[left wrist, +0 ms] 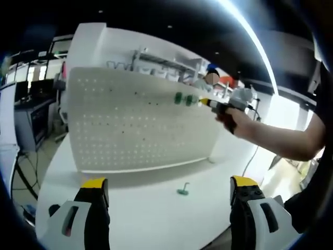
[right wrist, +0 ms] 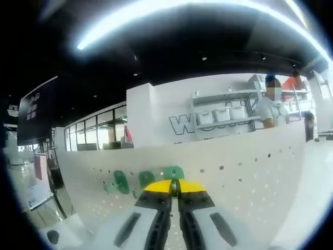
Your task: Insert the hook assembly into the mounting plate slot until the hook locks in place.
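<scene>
step in hand, as judged: seating a hook at the pegboard, with one more hook waiting. the white pegboard (left wrist: 140,120) stands upright on the white surface (left wrist: 156,203). in the left gripper view, the right tool (left wrist: 208,102) is held by a hand (left wrist: 237,121) at 2 o'clock, its yellow tip just beside two green hooks (left wrist: 184,99) mounted on the upper part of the board. in the right gripper view, the right tool (right wrist: 175,186) has its jaws together, yellow tips meeting with at most a thin dark line between them; whether a hook shank is pinched there cannot be told. three green hook pieces (right wrist: 145,179) sit on the board face directly behind those tips, spreading from 9 o'clock toward 12 o'clock of them; contact with the nearest piece looks likely but is not certain. the left tool (left wrist: 169,190) stands with its jaws wide apart, holding nothing, over the near edge of the surface. a loose green hook (left wrist: 183,190) lies on the surface between those jaws in the view but further out, near the foot of the board and clear of both jaws. next move, as judged: press the hook at the board squarely into its holes until it locks, then bring the loose hook up to the board. keep board and hooks in frame.
</scene>
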